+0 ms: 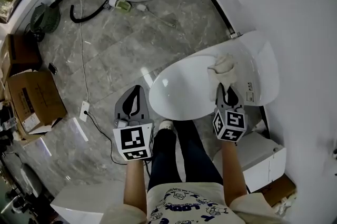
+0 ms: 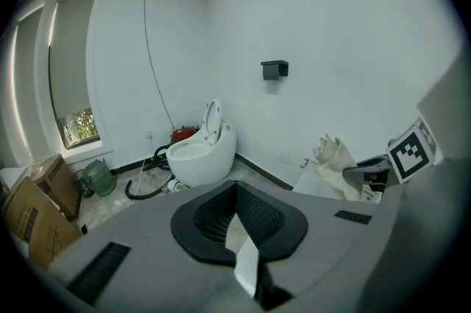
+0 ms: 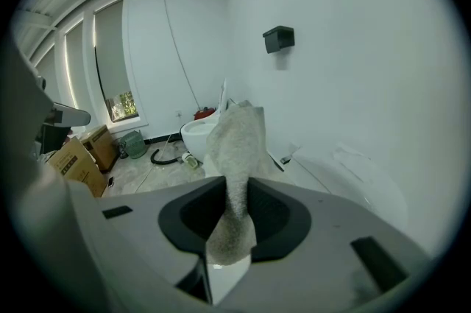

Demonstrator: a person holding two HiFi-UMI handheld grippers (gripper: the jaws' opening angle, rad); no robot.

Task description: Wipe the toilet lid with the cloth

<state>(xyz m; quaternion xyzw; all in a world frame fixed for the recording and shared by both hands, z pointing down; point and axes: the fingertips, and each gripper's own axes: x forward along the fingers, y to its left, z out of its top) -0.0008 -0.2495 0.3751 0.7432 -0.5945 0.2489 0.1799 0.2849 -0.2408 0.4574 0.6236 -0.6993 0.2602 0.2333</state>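
Gripping the cloth [image 1: 223,67] tight, the right gripper [image 1: 227,90] holds it over the toilet lid [image 1: 179,90]; the left gripper [image 1: 135,95] hangs aside, jaws together, empty. Most wiping looks left.

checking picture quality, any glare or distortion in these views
Head view: glare streaks the toilet lid and glossy floor. Left gripper view: strong fisheye bend, dark corners, bright window. Right gripper view: same bend; the cloth blocks the centre.

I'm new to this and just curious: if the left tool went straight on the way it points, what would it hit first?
Most likely the far toilet with its seat up. The left tool aims roughly at it, with only floor between. Depth is hard to judge.
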